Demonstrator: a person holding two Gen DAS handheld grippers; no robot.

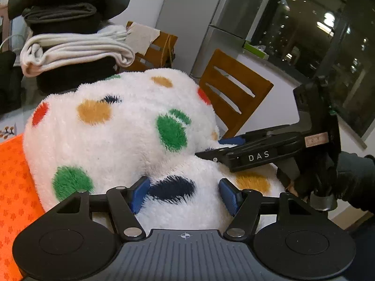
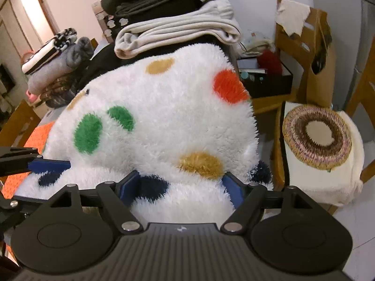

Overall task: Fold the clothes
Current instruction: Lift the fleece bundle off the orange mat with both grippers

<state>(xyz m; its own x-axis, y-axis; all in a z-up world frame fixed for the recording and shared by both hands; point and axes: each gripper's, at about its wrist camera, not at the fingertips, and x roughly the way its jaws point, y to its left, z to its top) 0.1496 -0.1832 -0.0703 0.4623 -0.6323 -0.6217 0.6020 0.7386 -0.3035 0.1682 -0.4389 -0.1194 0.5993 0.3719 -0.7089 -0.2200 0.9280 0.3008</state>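
Observation:
A white fluffy fleece garment (image 1: 131, 138) with coloured dots lies bunched on an orange mat (image 1: 14, 175). My left gripper (image 1: 185, 194) is open low over its near edge, and a hump of fleece fills the gap between the blue pads. My right gripper (image 1: 212, 147) comes in from the right, its fingers lying against the fleece. In the right wrist view the same garment (image 2: 164, 121) fills the middle. The right gripper (image 2: 182, 189) stands open there, with fleece between its pads. The left gripper's blue finger (image 2: 50, 165) rests on the fleece at the left.
A tall stack of folded clothes (image 1: 70, 46) (image 2: 175, 30) stands just behind the garment. Wooden chairs (image 1: 234, 93) stand to the right, one with a round woven cushion (image 2: 316, 138). A person's dark-gloved hand (image 1: 354, 182) holds the right gripper. More folded clothes (image 2: 54, 53) lie far left.

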